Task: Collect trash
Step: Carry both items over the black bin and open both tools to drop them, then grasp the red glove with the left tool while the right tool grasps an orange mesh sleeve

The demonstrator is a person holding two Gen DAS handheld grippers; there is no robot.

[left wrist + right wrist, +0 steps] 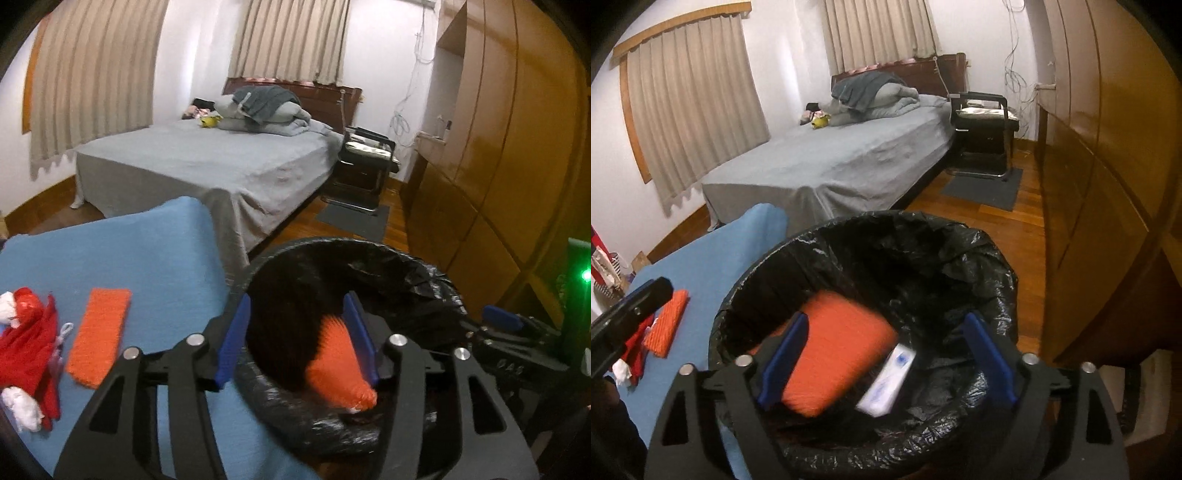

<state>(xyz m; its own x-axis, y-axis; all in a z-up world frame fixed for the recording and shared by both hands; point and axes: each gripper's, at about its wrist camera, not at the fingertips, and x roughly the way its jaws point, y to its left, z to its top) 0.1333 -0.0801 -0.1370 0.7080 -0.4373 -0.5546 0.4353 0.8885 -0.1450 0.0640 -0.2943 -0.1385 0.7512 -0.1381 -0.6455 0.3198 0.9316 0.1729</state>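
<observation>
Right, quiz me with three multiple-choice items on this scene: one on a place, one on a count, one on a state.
1. Where is the white box?
A. On the bed
B. In the bin
C. On the blue cloth

2. How many orange pads remain on the blue cloth?
A. One
B. Two
C. Three

3. The right hand-held gripper is:
A. Shut on a pad
B. Shut on the box
C. Open

Key: B, it lies inside the black-lined bin; A, a single orange pad lies there; C, its jaws stand wide apart above the bin with nothing between them.
</observation>
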